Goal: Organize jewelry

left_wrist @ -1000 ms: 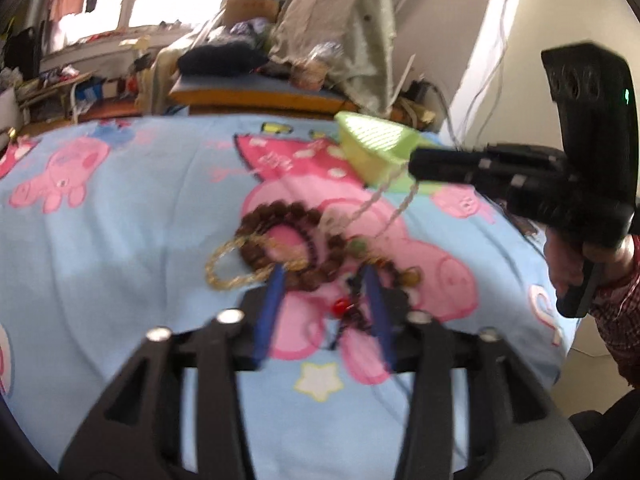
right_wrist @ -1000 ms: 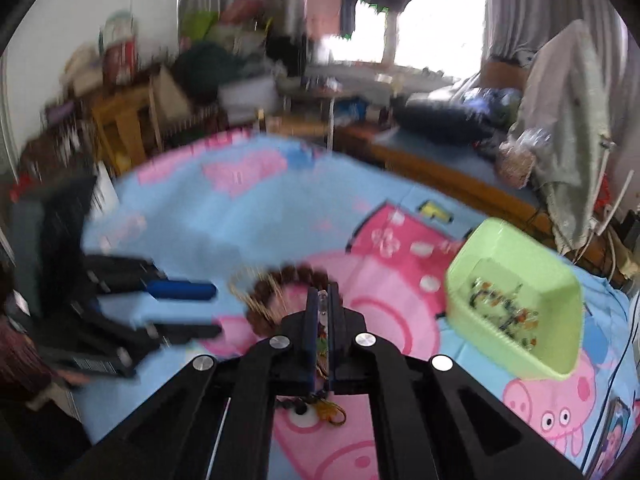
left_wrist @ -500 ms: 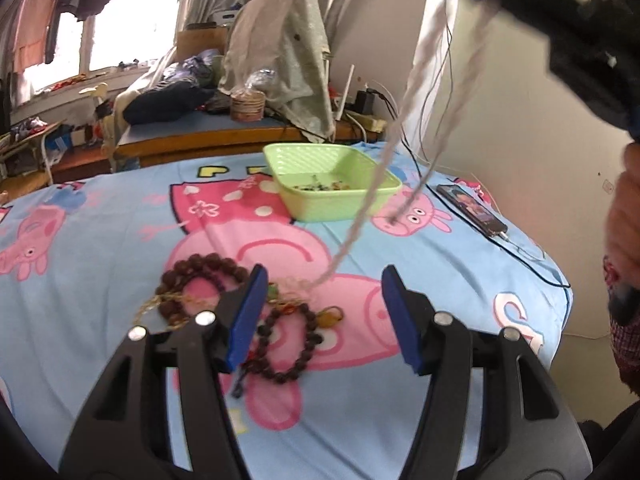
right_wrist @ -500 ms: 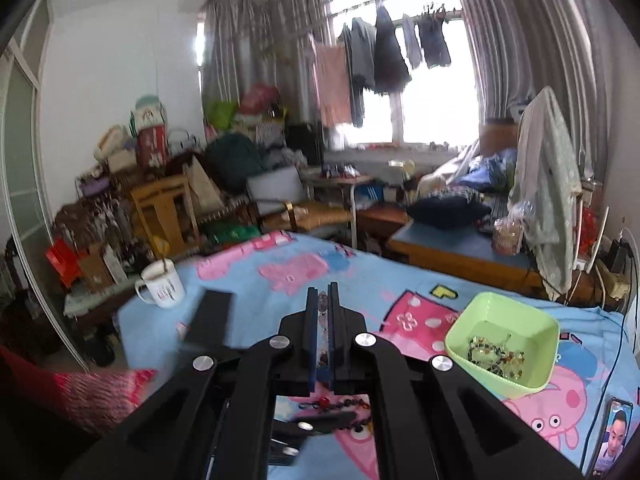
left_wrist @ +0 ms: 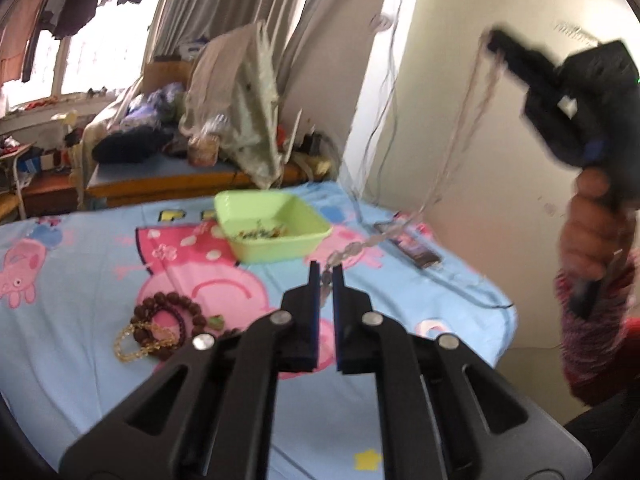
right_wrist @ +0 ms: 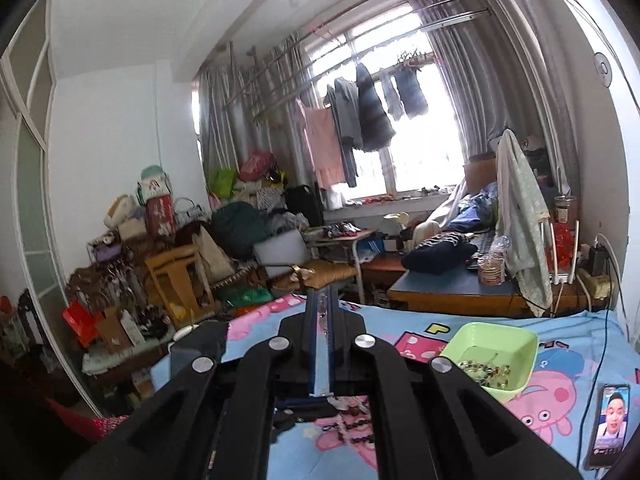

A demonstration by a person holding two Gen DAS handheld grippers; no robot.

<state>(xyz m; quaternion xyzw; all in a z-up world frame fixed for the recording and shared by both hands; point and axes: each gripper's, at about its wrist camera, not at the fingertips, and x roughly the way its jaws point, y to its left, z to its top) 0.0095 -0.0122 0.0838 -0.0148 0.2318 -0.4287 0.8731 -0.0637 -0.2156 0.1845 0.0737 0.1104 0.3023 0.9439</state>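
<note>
While the right claw (left_wrist: 494, 40) is held high near the wall, its jaws are pressed together on a pale silver chain (left_wrist: 460, 148), which hangs down from it in a long double strand. In the right wrist view the same claw (right_wrist: 323, 312) shows its blue pads closed with a glint of chain between them. The lower end of the chain reaches the left claw (left_wrist: 326, 276), whose jaws stand nearly together with the chain's thicker links running into the narrow gap; whether they actually pinch it I cannot tell. Below, on the cartoon-pig sheet (left_wrist: 80, 280) that covers the bed, a brown bead bracelet (left_wrist: 168, 312) lies touching a gold chain bracelet (left_wrist: 136, 340), both to the left of the left claw. Farther back sits a light green tray (left_wrist: 288, 236) with small mixed jewelry pieces inside. A phone (right_wrist: 610, 424) lies at the bed's right edge, its screen lit. The right hand (left_wrist: 592, 232), in a red patterned sleeve, grips the right claw's handle.
</note>
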